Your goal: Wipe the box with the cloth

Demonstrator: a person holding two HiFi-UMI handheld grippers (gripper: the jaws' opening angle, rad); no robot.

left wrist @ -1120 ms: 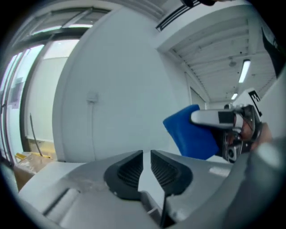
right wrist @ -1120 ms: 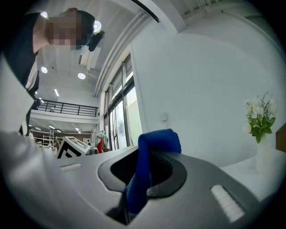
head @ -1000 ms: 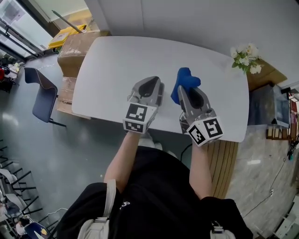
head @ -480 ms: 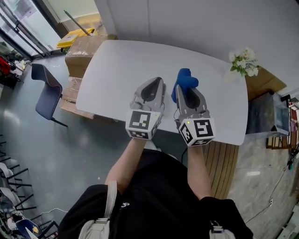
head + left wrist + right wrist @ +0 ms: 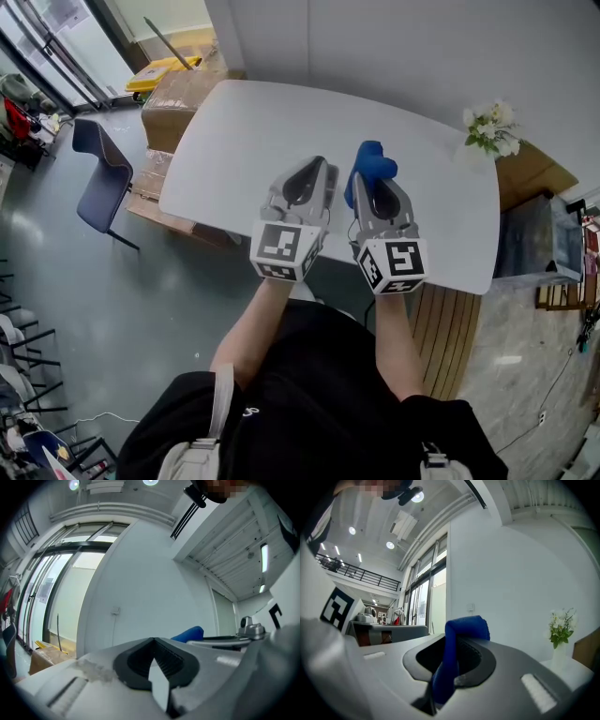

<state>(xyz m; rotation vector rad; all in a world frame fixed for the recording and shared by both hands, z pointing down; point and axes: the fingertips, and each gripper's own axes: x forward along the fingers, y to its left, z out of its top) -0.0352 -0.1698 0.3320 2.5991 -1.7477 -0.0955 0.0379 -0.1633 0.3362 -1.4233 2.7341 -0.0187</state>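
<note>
At the near edge of a white table (image 5: 234,131), a person in a black top, a pale bag strap (image 5: 222,398) over one shoulder, holds a two-jaw gripper in each hand, both pointing level across the tabletop. A small white mark on the top is too small to read. Each gripper carries a cube at its back end, printed with square black-and-white markers (image 5: 281,250) rather than words. The left gripper (image 5: 314,167) has its jaws pressed together with nothing between them, as its own view confirms (image 5: 153,644). Just beside it, the right gripper (image 5: 375,187) is clamped on a blue cloth (image 5: 370,159), which sticks out past the jaw tips and folds over above them (image 5: 464,626). The cloth hangs above the table, around the middle of its width. Farther off, white flowers (image 5: 490,127) stand at the table's far right corner, next to a wooden cabinet (image 5: 527,169). Beyond the far left corner, a brown cardboard box (image 5: 178,105) sits stacked on another on the floor, well apart from the cloth. A dark blue chair (image 5: 101,173) stands to the left of it, near the windows.
</note>
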